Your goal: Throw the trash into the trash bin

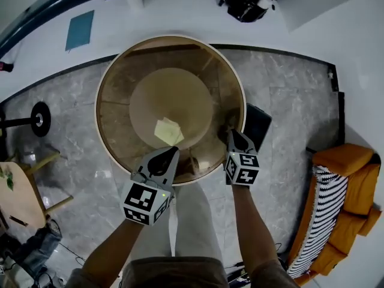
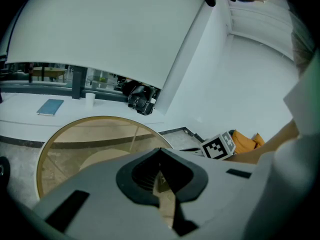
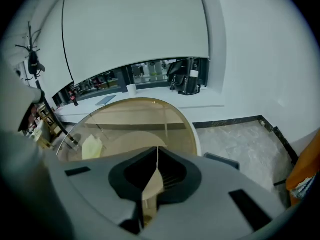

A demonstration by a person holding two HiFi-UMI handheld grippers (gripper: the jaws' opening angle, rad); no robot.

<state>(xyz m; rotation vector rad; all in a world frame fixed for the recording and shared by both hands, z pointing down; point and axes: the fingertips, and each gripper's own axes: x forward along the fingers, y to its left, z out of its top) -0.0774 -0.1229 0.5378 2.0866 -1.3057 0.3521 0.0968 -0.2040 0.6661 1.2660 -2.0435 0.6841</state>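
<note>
A pale yellow piece of paper trash [image 1: 168, 131] lies on the round glass table [image 1: 108, 77], also visible as the paper [image 3: 92, 146] in the right gripper view. My left gripper [image 1: 174, 150] hovers over the table's near edge, just in front of the paper, jaws shut and empty [image 2: 160, 150]. My right gripper [image 1: 233, 132] is at the table's right near rim, shut with nothing between its jaws [image 3: 158, 149]. A dark bin [image 1: 258, 125] stands on the floor right beside it, seen as a dark edge [image 3: 220, 160] in the right gripper view.
An orange sofa with a striped cushion [image 1: 345, 203] stands at the right. A small wooden table [image 1: 18, 197] and a barbell weight [image 1: 39, 119] are at the left. A white ledge with a blue book [image 1: 80, 30] and black gear [image 1: 246, 2] runs behind the table.
</note>
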